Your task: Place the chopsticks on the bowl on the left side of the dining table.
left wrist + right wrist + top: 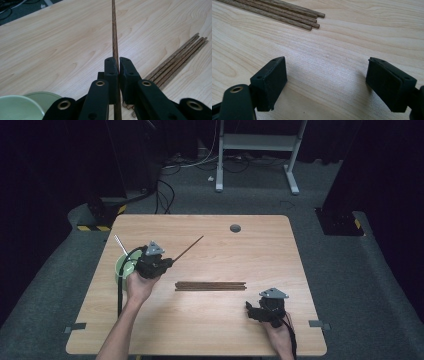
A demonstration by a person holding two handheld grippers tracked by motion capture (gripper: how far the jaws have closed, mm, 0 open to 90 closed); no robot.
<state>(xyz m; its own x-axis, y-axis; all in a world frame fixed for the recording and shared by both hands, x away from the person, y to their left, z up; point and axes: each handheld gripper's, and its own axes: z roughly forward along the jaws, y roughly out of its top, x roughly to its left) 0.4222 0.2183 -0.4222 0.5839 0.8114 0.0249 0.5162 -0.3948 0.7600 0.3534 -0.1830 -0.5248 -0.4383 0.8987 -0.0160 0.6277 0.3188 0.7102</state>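
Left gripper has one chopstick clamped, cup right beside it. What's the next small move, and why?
Probably swing the left gripper toward the green cup and tip the chopstick upright over its mouth. The jaws are shut on the chopstick, which points away from the cup; a white stick already stands in it, and more chopsticks lie waiting on the table.

Beyond my table (210, 320): dark cables (167, 190) on grey carpet (260, 200), a white frame stand (257, 142), and yellow-black striped bases (95, 227).
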